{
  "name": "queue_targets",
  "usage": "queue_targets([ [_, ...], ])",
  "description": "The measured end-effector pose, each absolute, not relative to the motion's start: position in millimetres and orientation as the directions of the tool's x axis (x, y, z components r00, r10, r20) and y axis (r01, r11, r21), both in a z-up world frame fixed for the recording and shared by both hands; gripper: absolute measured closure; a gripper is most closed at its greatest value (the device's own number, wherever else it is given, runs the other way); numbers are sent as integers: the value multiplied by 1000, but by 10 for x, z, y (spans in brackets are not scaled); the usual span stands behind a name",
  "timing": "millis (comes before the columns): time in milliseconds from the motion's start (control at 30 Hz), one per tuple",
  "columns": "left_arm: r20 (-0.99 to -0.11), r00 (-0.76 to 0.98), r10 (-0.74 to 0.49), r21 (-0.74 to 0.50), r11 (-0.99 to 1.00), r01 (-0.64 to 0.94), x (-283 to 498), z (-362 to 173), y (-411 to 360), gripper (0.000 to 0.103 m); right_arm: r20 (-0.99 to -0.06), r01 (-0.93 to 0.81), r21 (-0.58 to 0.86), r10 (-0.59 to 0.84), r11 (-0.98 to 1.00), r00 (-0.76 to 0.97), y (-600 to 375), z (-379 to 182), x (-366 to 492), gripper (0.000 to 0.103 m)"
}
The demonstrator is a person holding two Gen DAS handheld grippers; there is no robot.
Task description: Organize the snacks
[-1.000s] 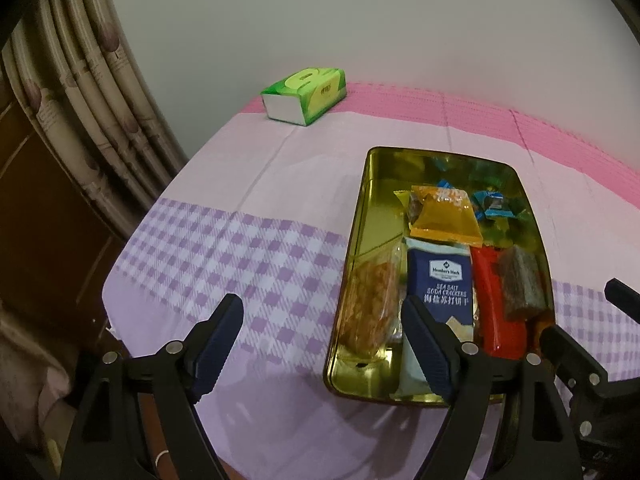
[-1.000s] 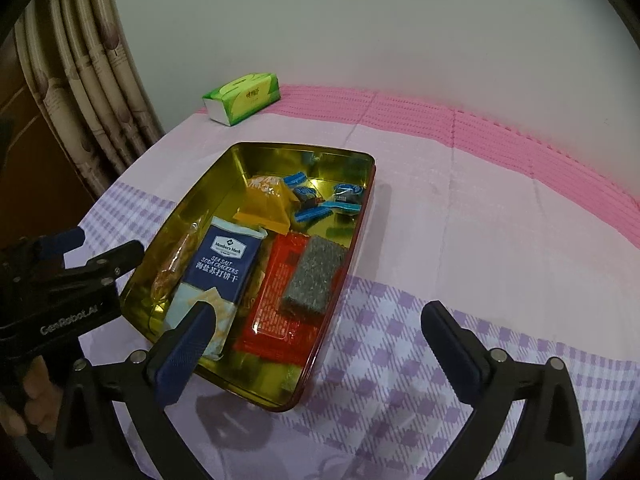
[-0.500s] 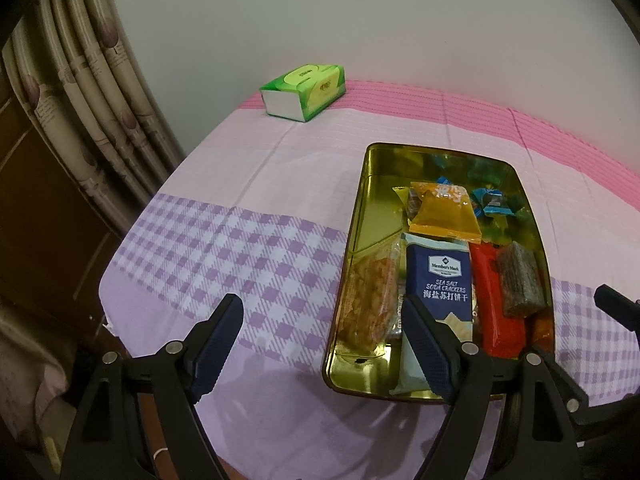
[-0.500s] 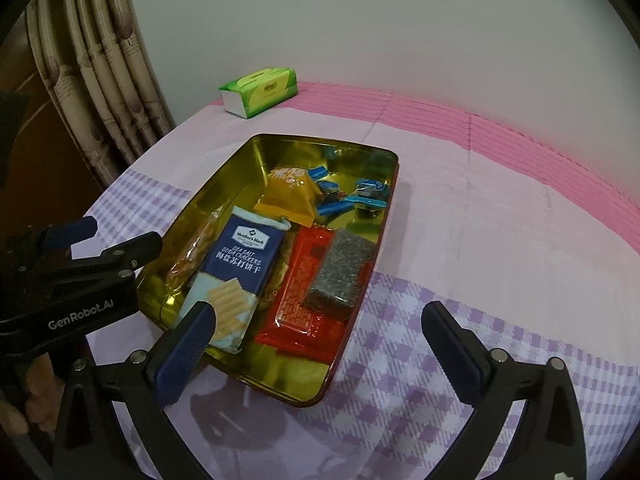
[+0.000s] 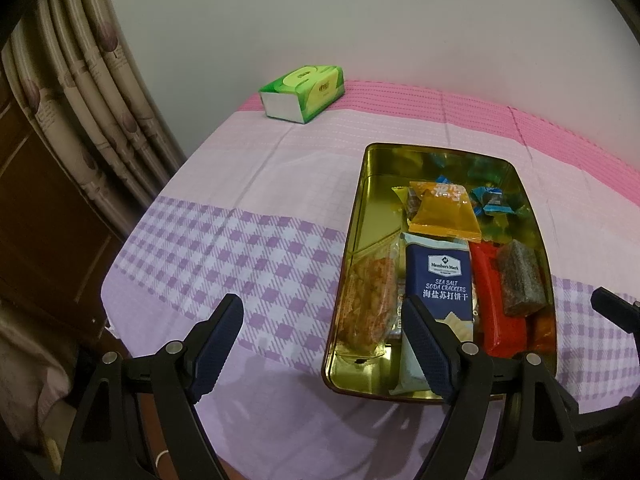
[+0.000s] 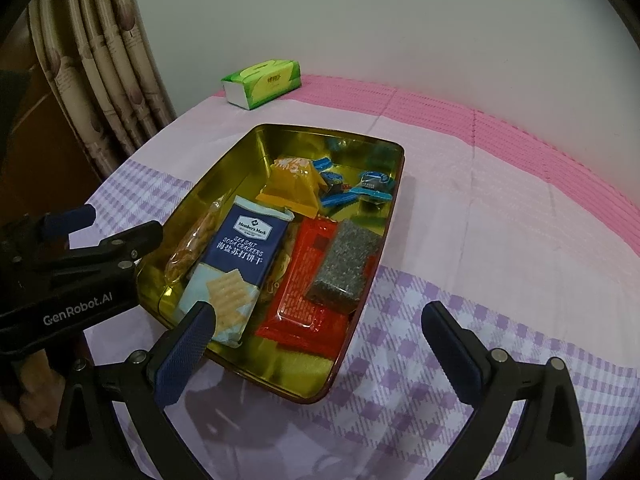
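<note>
Snacks lie packed in a gold tin on the checked cloth, and both my grippers hang over its near end with nothing in them. My left gripper has its jaws wide apart; one finger is above the bare cloth, the other covers the lower corner of the blue cracker pack, so I cannot see that pack's near end from this side. My right gripper is spread just as wide, one finger over the tin's near rim, the other over the cloth beside the tin.

Inside the tin, the cracker pack sits in the middle, partly on top of other wrappers I cannot identify. A clear bag of orange crisps lies along one wall, half tucked under it. A grey bar rests on a red packet, hiding most of that print. A yellow bag and small blue sweets fill the far end, too small and glare-washed to read.

A green tissue box stands well apart, by the wall. From the right view, the hand holding my left gripper is cut off at the edge.
</note>
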State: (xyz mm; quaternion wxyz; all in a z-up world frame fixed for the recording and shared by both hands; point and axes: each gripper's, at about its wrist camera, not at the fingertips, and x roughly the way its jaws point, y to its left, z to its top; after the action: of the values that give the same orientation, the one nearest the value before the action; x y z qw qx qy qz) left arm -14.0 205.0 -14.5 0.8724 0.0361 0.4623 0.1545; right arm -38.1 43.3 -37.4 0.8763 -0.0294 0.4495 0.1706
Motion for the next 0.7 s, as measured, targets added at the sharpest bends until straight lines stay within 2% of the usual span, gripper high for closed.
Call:
queue_targets([
  [700,-799,524,295,204,953,-225,-143,-159,2042,22,-803,-333,102,275,937,528,466,-421,-377,1],
])
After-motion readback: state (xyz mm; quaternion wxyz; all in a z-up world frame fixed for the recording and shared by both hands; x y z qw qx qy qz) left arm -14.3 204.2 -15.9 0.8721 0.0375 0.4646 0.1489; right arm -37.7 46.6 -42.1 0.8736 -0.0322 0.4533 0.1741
